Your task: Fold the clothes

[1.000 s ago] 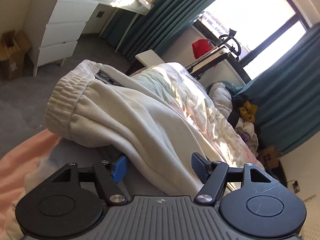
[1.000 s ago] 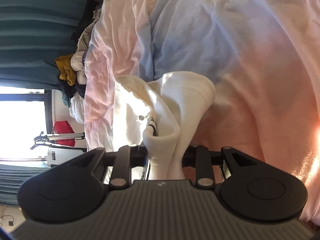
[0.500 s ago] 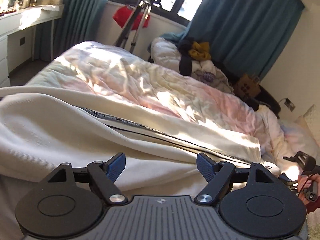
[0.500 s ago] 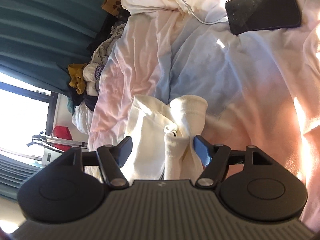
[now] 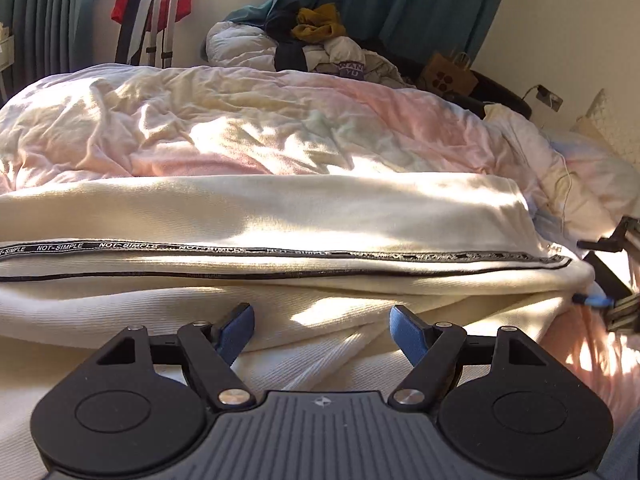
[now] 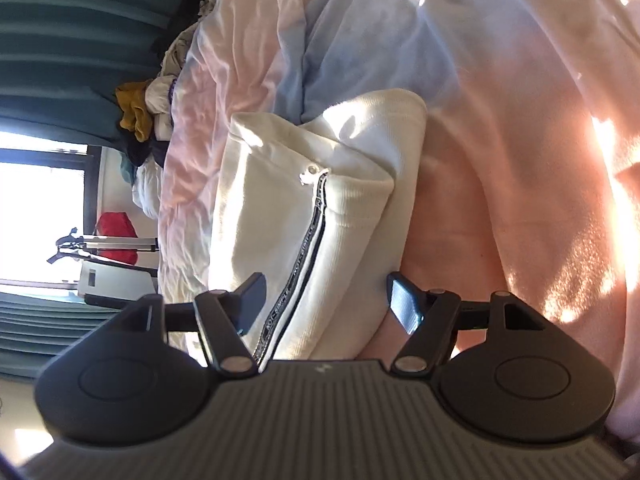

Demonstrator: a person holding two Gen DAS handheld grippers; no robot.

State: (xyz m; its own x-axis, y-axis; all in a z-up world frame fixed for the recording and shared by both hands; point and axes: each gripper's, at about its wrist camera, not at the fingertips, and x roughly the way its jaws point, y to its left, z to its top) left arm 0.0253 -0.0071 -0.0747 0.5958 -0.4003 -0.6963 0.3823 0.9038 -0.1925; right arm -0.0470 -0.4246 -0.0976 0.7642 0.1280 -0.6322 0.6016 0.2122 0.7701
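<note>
The cream trousers lie flat across the bed. Your left hand-held gripper and right hand-held gripper both stand spread, gripping nothing. Smooth the legs level along the black stripe before refolding. A second ago your right one pinched the cuff; now it lies released.

A: How is the left tool built?

B: Black linkage arms, silver screws, blue fingertips, round black discs flanking a ribbed grey housing stamped with a small emblem.

A: And the right tool?

B: The same parts are seen.
</note>
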